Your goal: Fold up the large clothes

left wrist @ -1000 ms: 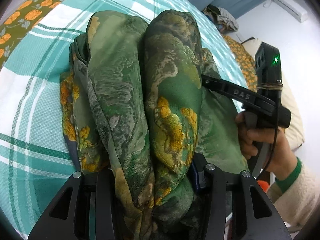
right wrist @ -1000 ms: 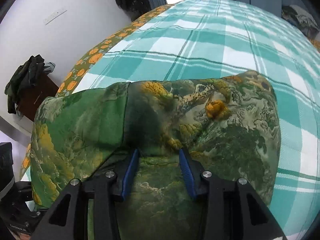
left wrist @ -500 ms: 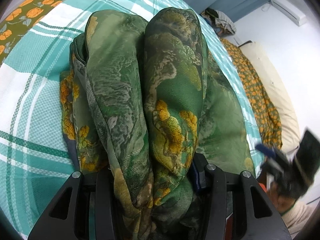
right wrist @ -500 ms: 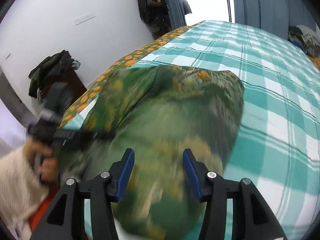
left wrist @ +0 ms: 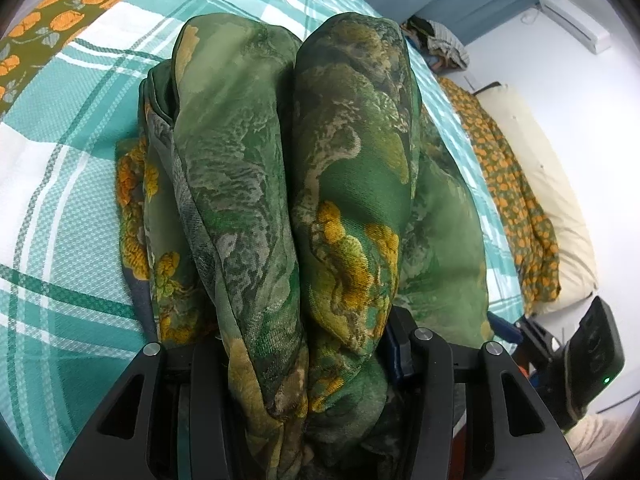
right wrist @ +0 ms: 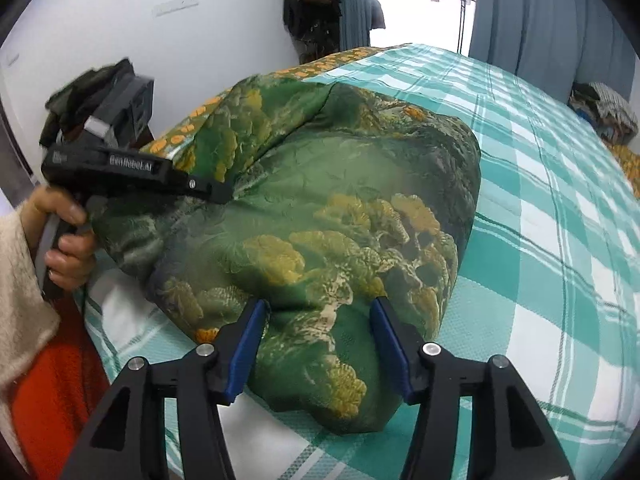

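Note:
A large green garment with yellow and orange print lies folded in a thick bundle on the bed. In the left wrist view the garment bulges in two thick rolls between my fingers. My left gripper is shut on its near edge; it also shows in the right wrist view, clamped on the garment's left side. My right gripper is open, its blue pads either side of the garment's near edge, and holds nothing. In the left wrist view its body sits at the lower right.
The garment rests on a teal and white checked bedspread with an orange-flowered border. A cream pillow lies at the bed's right side. Dark clothes lie at the far end. A white wall stands left.
My right gripper has let go of the garment, opened and pulled back toward the bed's near edge. The garment now lies flat there. My left gripper keeps its hold.

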A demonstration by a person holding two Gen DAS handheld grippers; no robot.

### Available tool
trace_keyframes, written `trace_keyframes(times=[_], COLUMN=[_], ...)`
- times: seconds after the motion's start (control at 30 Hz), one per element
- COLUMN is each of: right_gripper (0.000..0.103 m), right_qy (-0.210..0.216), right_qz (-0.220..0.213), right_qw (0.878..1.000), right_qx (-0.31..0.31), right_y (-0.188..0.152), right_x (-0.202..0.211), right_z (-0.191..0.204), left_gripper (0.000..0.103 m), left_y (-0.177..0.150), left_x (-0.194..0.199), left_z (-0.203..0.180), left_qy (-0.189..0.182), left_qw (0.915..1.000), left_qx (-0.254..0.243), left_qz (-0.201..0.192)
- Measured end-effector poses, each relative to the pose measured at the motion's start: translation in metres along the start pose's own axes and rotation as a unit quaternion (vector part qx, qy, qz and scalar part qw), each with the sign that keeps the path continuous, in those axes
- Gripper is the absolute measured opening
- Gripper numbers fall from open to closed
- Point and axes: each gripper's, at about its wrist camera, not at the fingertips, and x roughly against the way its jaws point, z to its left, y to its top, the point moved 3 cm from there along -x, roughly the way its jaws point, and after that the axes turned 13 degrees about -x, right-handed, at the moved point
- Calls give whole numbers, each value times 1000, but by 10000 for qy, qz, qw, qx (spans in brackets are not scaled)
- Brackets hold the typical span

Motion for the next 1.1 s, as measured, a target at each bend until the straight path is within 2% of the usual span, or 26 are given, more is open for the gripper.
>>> trace_keyframes(times=[0.37, 0.63, 0.77, 0.87, 1.0, 1.1], right_gripper=[58, 57, 58, 58, 58, 58], right_qy=[49, 30, 89, 198, 374, 374], right_qz=[46, 54, 175, 233, 171, 45], right_qw=[9999, 9999, 9998, 9993, 9971, 9969], right_qx=[106, 136, -50, -236, -642, -693], right_y=[-6, -9, 0, 8, 21, 28], right_x=[-12, -13, -4, 5, 22, 28], right_z=[-1, 2, 0, -4, -13, -15], left_gripper=[50, 50, 51, 53, 64, 70], left_y=[1, 2, 7, 13, 17, 16], left_x=[0, 3, 4, 7, 12, 15], left_z=[9, 5, -3, -8, -16, -23], left_qy=[-93, 22, 111, 195, 310, 442], left_qw=[10000, 10000, 9998, 9996, 9993, 9989], left_qx=[21, 38, 51, 46, 6, -23], left_qz=[3, 45, 147, 208, 193, 143])
